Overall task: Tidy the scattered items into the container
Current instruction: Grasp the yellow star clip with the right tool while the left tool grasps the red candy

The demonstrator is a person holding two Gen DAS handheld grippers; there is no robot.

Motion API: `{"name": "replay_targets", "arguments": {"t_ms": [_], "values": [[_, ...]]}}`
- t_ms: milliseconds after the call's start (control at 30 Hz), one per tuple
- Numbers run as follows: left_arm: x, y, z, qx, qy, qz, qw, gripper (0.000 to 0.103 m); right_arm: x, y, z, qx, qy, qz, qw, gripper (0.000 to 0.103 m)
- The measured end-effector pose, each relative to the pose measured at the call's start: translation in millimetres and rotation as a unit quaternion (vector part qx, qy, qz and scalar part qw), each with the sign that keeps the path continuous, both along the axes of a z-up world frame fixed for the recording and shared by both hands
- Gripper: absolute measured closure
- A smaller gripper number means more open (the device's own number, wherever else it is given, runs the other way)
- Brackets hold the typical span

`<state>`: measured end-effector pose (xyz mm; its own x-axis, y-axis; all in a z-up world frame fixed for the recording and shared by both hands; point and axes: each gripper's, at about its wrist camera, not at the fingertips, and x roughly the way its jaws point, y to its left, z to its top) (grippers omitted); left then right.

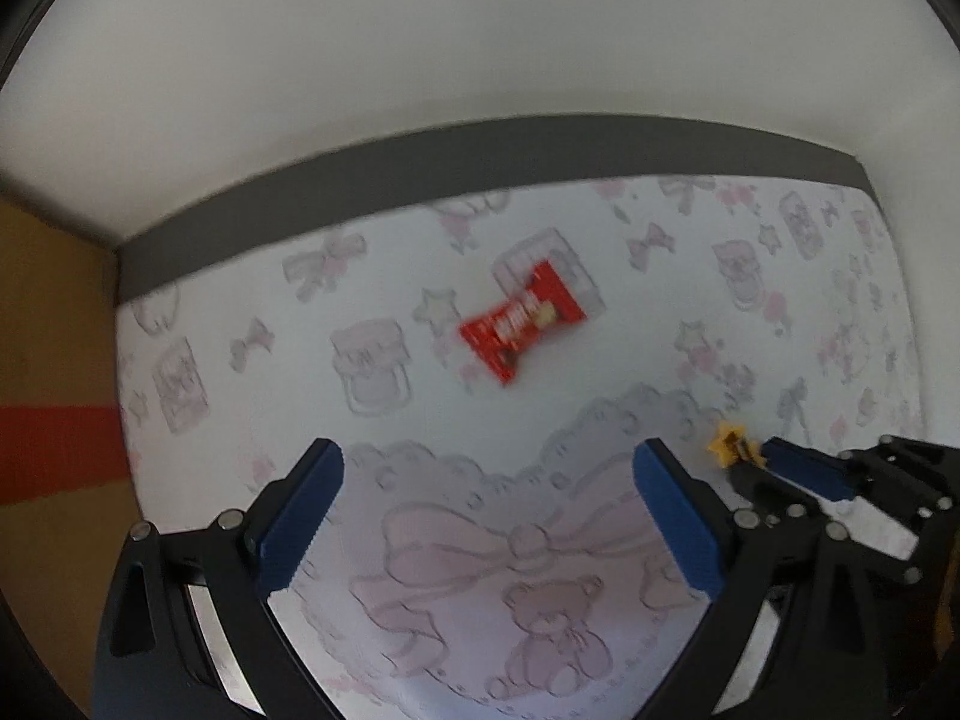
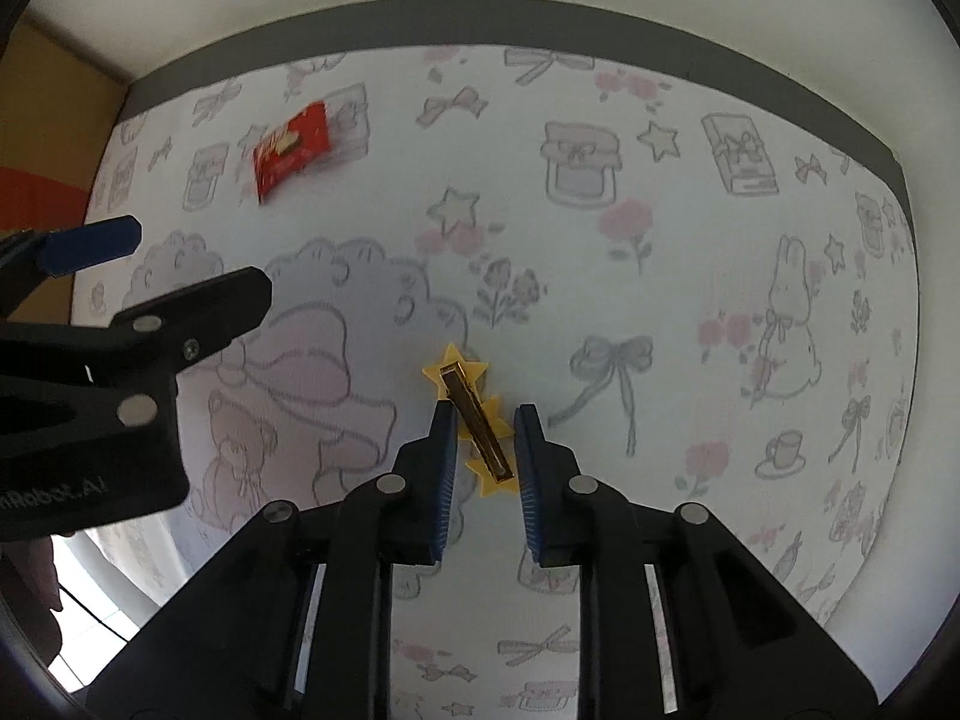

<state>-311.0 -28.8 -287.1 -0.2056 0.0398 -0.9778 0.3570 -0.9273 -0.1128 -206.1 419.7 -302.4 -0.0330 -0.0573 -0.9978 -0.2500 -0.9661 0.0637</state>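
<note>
On the patterned tablecloth (image 2: 660, 276), the right gripper (image 2: 486, 420) straddles a yellow star hair clip (image 2: 477, 420), contact unclear; the left gripper (image 1: 486, 468) gapes empty; a blurred red snack packet (image 1: 521, 321) lies beyond.

Red snack packet (image 1: 521, 320) was motion-smeared in both views, lettering unreadable. Right gripper (image 1: 757, 457) covered most of yellow star hair clip (image 1: 725, 439) in left view; whether fingers touched clip couldn't be told. Left gripper (image 2: 198, 267) was cut by frame edge in right view. Tablecloth (image 1: 420, 396) print was soft, blurred.
</note>
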Motion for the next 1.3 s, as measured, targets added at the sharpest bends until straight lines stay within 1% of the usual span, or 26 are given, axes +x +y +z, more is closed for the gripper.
{"name": "replay_targets", "arguments": {"t_ms": [100,400,667,767,833,867,900,967,1000,1033,1067,1100,1300], "values": [[-7,-6,0,-0.012,0.010,-0.001,0.9999,0.006,-7,3,2,0.000,0.004,0.011,1.000,0.088],[-28,-16,-2,-0.027,0.028,-0.008,0.9992,0.006,-19,8,3,-0.005,0.010,0.022,1.000,0.088],[-40,-19,-11,-0.026,0.022,-0.026,0.9991,0.006,-20,17,0,-0.011,0.008,0.030,0.999,0.088],[-41,-20,-16,-0.015,0.014,-0.027,0.9994,0.008,-24,28,-2,-0.012,0.008,0.034,0.999,0.088],[-42,-23,-19,-0.009,0.006,-0.021,0.9997,0.026,-29,28,-3,-0.015,0.008,0.035,0.999,0.088],[-42,-25,-20,-0.007,0.006,-0.017,0.9998,0.027,-28,32,-2,-0.018,0.007,0.035,0.999,0.088],[-42,-26,-19,-0.007,0.006,-0.015,0.9998,0.030,-28,34,-2,-0.020,0.007,0.035,0.999,0.088],[-42,-29,-17,-0.008,0.012,-0.012,0.9998,0.040,-29,36,-2,-0.021,0.007,0.036,0.999,0.088],[-42,-31,-15,-0.010,0.016,-0.010,0.9998,0.053,-30,35,-2,-0.021,0.007,0.037,0.999,0.088],[-42,-33,-13,-0.011,0.018,-0.008,0.9997,0.071,-31,35,-3,-0.021,0.007,0.037,0.999,0.088],[-43,-35,-12,-0.010,0.020,-0.007,0.9997,0.080,-32,35,-3,-0.022,0.007,0.037,0.999,0.088],[-43,-37,-11,-0.003,0.022,-0.006,0.9997,0.085,-32,34,-5,-0.022,0.007,0.037,0.999,0.088],[-45,-47,-9,0.036,0.032,0.000,0.9988,0.087,-32,35,-6,-0.022,0.007,0.041,0.999,0.088]]}}
